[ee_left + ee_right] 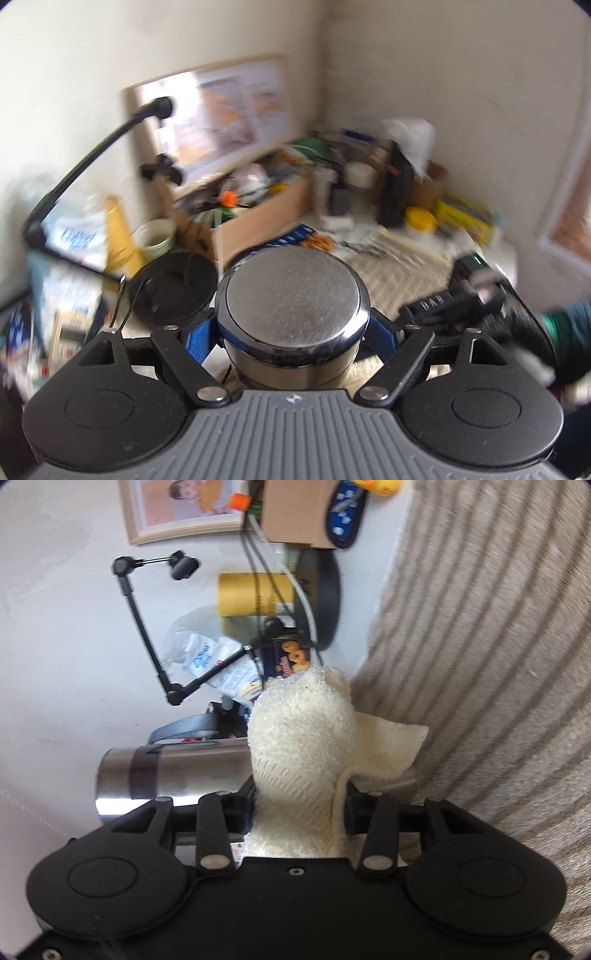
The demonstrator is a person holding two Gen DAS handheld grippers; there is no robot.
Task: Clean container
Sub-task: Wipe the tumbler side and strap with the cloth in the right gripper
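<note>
Left gripper (292,332) clamped on steel container (291,299), base facing camera, blue pads at both flanks. Likely rigid, smooth, slippery; hold mid-body. Right gripper (300,808) pinching cream towel (303,731), soft, limp; container's side just left of it.

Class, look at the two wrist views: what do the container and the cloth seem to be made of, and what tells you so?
Container: likely stainless steel, brushed; fine scratches on its flat end, bright glints along the rim, with a dark band around the body.
Cloth: cream terry towelling, probably cotton; looped, fuzzy pile and a woven, ribbed strip lower down.
</note>
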